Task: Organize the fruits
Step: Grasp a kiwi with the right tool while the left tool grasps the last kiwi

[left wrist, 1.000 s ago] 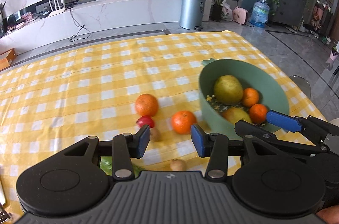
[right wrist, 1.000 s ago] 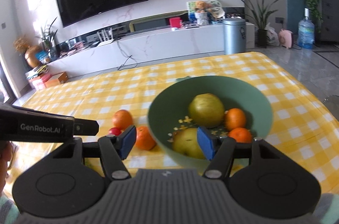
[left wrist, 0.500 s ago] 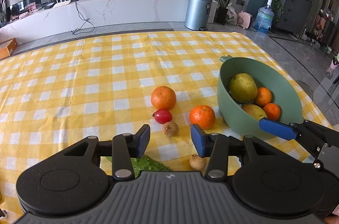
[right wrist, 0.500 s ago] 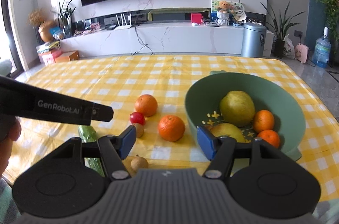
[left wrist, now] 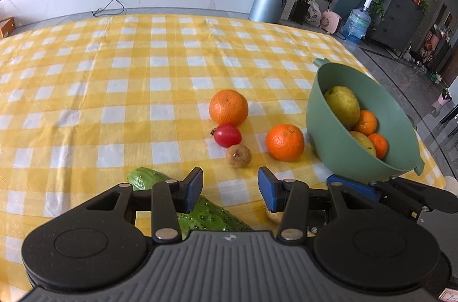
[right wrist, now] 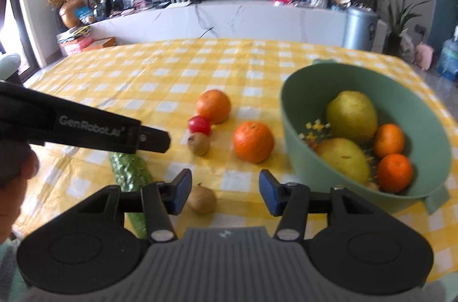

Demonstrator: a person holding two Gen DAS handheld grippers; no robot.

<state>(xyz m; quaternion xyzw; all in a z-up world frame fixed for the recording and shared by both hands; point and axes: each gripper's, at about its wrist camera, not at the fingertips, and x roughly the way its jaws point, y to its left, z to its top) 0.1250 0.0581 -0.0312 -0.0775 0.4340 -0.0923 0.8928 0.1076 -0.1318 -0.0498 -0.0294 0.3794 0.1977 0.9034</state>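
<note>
Landmark: green bowl (right wrist: 289, 130), standing on the yellow-and-white checked tablecloth (left wrist: 114, 90), toward its right edge

In the bowl: two yellow-green pears, upper pear (right wrist: 352, 116) and lower pear (right wrist: 342, 159), plus two small oranges (right wrist: 394, 172) against its right wall. A scatter of small yellow bits lies on the bowl floor left of the pears

Left of the bowl, on the cloth:
- near orange (right wrist: 253, 141), just beside the bowl's left wall, not touching it
- far orange (right wrist: 213, 106), further left and further back
- red tomato-like fruit (right wrist: 199, 125), touching or nearly touching the far orange's lower left side
- brown round fruit (right wrist: 198, 143), just below the red one
- second brown fruit (right wrist: 201, 200), nearer the camera, well left of the bowl
- cucumber (right wrist: 130, 173), furthest left of the bowl, lying at a slant

Left gripper (left wrist: 230, 189): fingers spread, nothing between the pads; it hangs over the cloth left of the bowl, the cucumber's end under its left finger. From the right wrist view its black body (right wrist: 86, 127) reaches in from the left, above the cucumber

Right gripper (right wrist: 224, 194): jaws closing, pads apart; the second brown fruit shows in the gap close to the left pad, untouched as far as can be seen. The bowl lies ahead and to its right

A hand (right wrist: 14, 182) shows at the left edge of the right wrist view
</note>
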